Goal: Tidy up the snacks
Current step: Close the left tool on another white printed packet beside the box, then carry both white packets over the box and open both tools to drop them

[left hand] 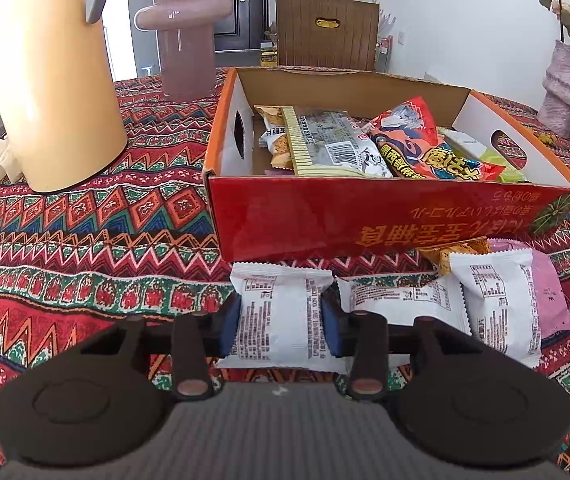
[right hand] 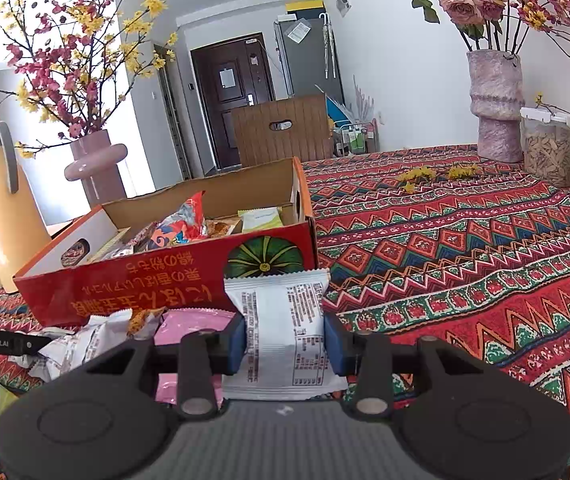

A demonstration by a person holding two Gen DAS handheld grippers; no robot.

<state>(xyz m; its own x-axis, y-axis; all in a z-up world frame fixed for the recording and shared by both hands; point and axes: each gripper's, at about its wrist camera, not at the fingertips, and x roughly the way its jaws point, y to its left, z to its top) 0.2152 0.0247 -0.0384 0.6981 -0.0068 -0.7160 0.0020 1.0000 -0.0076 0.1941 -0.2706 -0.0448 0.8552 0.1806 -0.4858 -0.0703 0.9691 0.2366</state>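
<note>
Left gripper (left hand: 281, 326): fingers clenched on a white packet (left hand: 277, 312) just before the red box (left hand: 365, 216).
Right gripper (right hand: 283, 346): grasping another white packet (right hand: 281, 320).
Risk: slick wrappers, seemingly pinched mid-body, could slip, or snag the box's near wall.

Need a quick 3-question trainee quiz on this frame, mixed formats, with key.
1. True or false: the red cardboard box already holds snack packets.
2. Multiple choice: what is between the jaws of the left gripper? A) a pink packet B) a white snack packet C) nothing
3. Fill in: the right gripper holds a white packet in front of the box's ___ wall (near or far).

Key
1. True: several packets lie inside.
2. B: the blue pads press on its sides as it lies on the patterned tablecloth.
3. near: the red printed side facing the camera.
</note>
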